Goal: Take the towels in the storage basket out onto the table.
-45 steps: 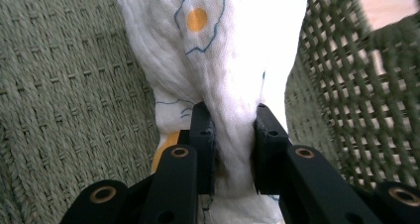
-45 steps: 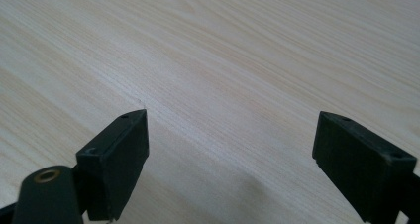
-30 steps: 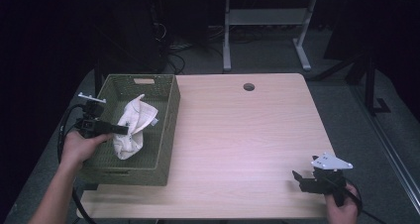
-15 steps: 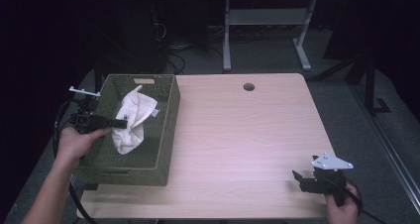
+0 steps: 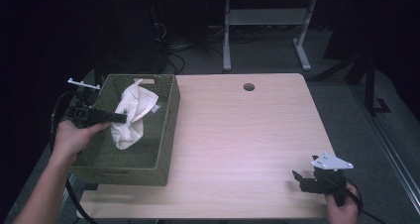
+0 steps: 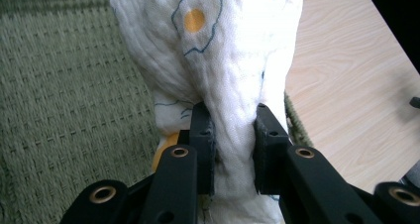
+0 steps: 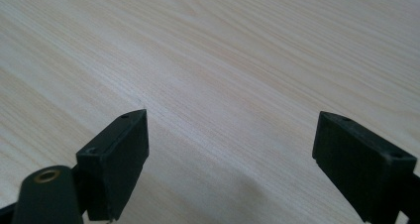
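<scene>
From the high view, the left gripper is clamped on a white quilted cloth with a blue-and-orange print, which hangs bunched above the floor of the olive-green woven rectangular basket. The right gripper sits well apart from the basket, near the opposite front corner of the pale wooden table.

In the left gripper view, the two black jaws pinch a fold of the cloth over the basket.

In the right gripper view, the jaws stand wide apart over bare table, with nothing between them
</scene>
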Available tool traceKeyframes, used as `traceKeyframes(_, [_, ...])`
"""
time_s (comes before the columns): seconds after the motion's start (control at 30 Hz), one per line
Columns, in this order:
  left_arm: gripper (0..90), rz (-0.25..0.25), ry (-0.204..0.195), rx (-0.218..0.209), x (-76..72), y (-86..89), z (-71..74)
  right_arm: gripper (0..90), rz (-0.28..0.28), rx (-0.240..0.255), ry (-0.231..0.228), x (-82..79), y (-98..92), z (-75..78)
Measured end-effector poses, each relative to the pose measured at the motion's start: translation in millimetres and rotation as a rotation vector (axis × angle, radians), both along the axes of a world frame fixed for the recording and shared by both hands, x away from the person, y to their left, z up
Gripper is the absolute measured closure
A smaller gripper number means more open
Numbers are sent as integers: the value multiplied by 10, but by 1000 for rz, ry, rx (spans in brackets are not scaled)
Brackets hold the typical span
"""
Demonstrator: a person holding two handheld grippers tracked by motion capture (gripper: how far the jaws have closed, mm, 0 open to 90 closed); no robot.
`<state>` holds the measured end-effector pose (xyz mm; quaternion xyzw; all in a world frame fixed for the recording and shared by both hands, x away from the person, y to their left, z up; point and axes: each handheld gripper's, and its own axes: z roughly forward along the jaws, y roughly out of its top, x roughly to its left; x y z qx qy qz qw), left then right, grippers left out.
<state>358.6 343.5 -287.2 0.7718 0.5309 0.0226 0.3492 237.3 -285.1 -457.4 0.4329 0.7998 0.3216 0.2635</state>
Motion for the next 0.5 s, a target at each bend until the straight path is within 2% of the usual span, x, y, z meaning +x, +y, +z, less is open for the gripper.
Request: traceKeyframes(0.5, [745, -54, -37, 41, 24, -268, 313, 139, 2, 4, -4, -7, -6, 6])
